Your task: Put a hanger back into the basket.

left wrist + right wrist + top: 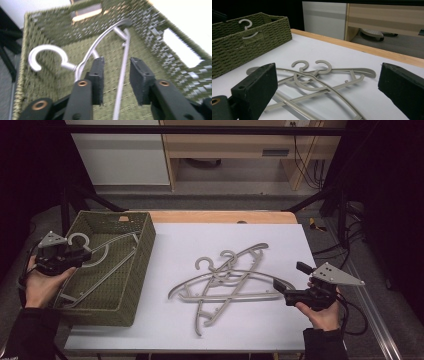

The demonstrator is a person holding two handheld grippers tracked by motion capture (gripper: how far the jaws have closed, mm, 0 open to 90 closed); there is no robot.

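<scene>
Lab: black frame rig (200, 130), trailing cables (307, 167)

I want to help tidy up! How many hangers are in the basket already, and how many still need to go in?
One hanger already lies in the green basket. The left gripper sits over it with fingers open around its bar, not pinching. Left to do: a tangled pile of hangers on the white table, about three judging by the hooks. The right gripper is open beside the pile.

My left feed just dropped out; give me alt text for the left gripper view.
The left gripper has its jaws open inside the green woven basket, with the straight bar of a grey hanger running between them. The hanger's hook curls to the left, and its far corner leans on the basket's back wall.
</scene>
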